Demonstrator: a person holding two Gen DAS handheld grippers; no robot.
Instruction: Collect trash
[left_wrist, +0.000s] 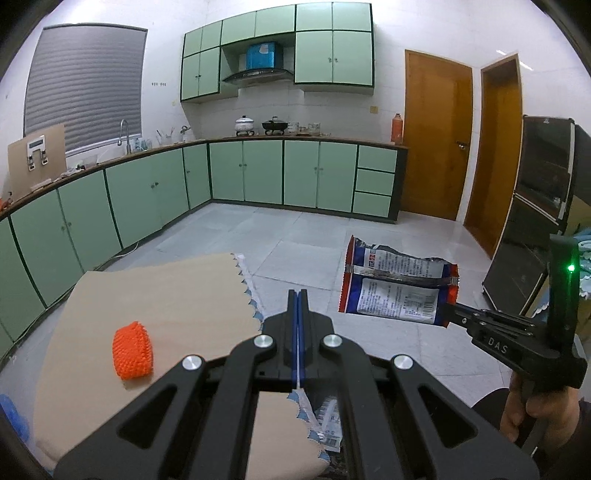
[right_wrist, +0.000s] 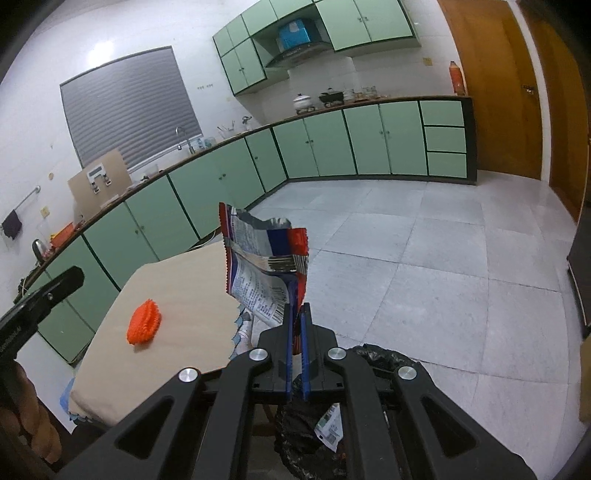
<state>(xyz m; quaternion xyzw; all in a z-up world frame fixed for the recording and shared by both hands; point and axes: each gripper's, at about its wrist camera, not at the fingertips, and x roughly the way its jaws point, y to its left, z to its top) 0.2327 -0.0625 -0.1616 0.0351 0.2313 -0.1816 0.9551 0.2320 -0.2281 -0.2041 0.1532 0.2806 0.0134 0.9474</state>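
Observation:
My right gripper (right_wrist: 296, 314) is shut on a red, blue and silver snack wrapper (right_wrist: 264, 266) and holds it in the air past the table's right edge; the wrapper (left_wrist: 397, 282) and that gripper (left_wrist: 448, 314) also show in the left wrist view. Below it stands a bin with a black bag (right_wrist: 314, 424) holding a white wrapper (right_wrist: 330, 428). An orange foam fruit net (left_wrist: 133, 355) lies on the beige tablecloth (left_wrist: 159, 295), left of my left gripper (left_wrist: 297, 297), whose jaws are shut with nothing visible between them. The net also shows in the right wrist view (right_wrist: 144, 327).
The table (right_wrist: 177, 314) stands in a kitchen with green cabinets (left_wrist: 258, 173) along the left and far walls. Grey tiled floor (right_wrist: 424, 266) spreads to the right. Wooden doors (left_wrist: 436, 136) and a dark appliance (left_wrist: 535, 206) are at the right.

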